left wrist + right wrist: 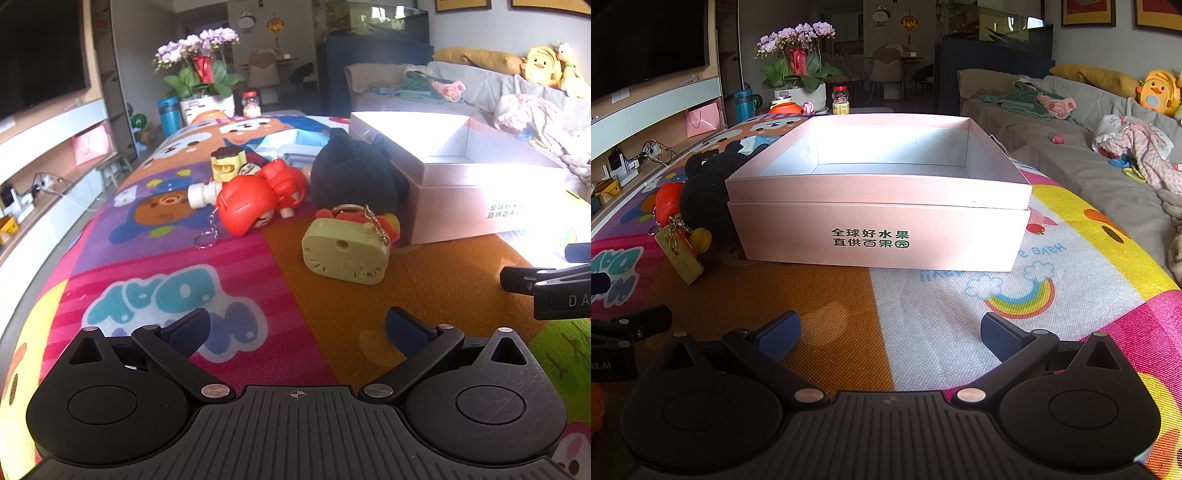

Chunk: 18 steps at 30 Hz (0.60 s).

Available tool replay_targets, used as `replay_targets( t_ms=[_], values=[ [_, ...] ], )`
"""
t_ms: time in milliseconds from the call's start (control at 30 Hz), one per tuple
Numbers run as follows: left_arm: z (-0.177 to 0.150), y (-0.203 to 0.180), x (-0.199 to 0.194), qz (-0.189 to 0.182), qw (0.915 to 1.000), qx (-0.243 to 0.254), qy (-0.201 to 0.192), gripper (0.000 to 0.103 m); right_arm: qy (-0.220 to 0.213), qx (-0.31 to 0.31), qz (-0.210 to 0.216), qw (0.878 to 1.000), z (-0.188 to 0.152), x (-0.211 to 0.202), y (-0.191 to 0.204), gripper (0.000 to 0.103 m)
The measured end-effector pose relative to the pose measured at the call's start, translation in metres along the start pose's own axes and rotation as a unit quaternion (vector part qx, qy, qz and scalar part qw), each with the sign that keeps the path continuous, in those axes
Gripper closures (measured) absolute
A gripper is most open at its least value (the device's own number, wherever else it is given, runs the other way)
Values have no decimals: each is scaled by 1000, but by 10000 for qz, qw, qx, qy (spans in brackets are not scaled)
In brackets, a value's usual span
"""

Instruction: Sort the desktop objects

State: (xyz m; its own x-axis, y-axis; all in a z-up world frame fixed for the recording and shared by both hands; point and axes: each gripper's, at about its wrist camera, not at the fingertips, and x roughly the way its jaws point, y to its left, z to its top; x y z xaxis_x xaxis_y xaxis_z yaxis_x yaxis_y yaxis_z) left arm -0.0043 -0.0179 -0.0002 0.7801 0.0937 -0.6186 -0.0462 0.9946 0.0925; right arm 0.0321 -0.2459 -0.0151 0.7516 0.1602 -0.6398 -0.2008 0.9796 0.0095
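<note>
Cartoon-print mat (221, 266) fills both views; only left wrist's shows red toy (245, 206) centre-frame; right's faces pink box (879, 236); left gripper (295, 328) and right gripper (890, 332) fingers apart, empty.

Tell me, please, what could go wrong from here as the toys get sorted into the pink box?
1. The pale green keychain toy lies against the black plush toy, and its chain is draped loose, so it might snag or drag a neighbour along.
2. The red toy sits in a tight cluster, so the left gripper, open, may knock others.
3. The pink box looks light; a bump could shift it.
</note>
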Motion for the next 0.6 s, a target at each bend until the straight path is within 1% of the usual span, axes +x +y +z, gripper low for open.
replay_targets(
  t_ms=[600],
  values=[
    [0,0,0,-8,10000,-8,6,0,4,-2,-2,10000,1,0,3,0]
  ],
)
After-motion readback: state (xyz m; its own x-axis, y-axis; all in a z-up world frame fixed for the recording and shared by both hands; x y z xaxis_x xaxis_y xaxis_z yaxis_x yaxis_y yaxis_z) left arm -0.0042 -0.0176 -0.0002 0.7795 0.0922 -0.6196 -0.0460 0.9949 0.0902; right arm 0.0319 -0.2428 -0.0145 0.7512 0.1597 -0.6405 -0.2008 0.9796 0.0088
